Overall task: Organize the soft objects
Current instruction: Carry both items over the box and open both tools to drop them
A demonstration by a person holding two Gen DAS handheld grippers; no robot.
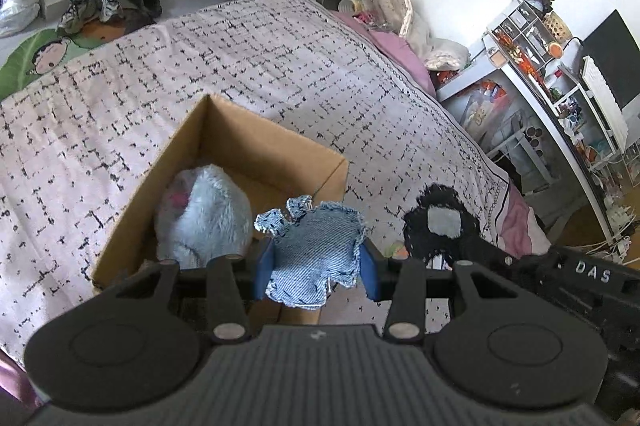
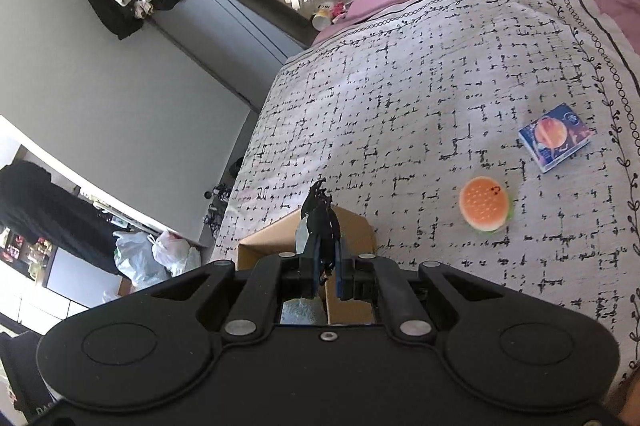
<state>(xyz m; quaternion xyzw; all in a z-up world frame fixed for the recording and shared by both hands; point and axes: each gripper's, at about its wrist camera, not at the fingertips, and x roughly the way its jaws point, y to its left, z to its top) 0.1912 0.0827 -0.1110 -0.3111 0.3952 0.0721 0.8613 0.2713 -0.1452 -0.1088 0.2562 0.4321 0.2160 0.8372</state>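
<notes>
Frayed blue denim patch sits clamped in the left tongs, hovering over the near rim of the open brown cardboard box on the bed, where a fluffy pale-blue plush toy lies at 9 o'clock. Best to carry it further over the opening before releasing. Right tongs pinch a black fuzzy scrap. "DAS" reads at 3 o'clock.

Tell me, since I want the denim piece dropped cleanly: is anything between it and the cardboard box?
Nothing visible blocks it. The left gripper holds the denim piece just above the open cardboard box. A pale plush toy fills the box's left side; the floor beside it is free.
</notes>
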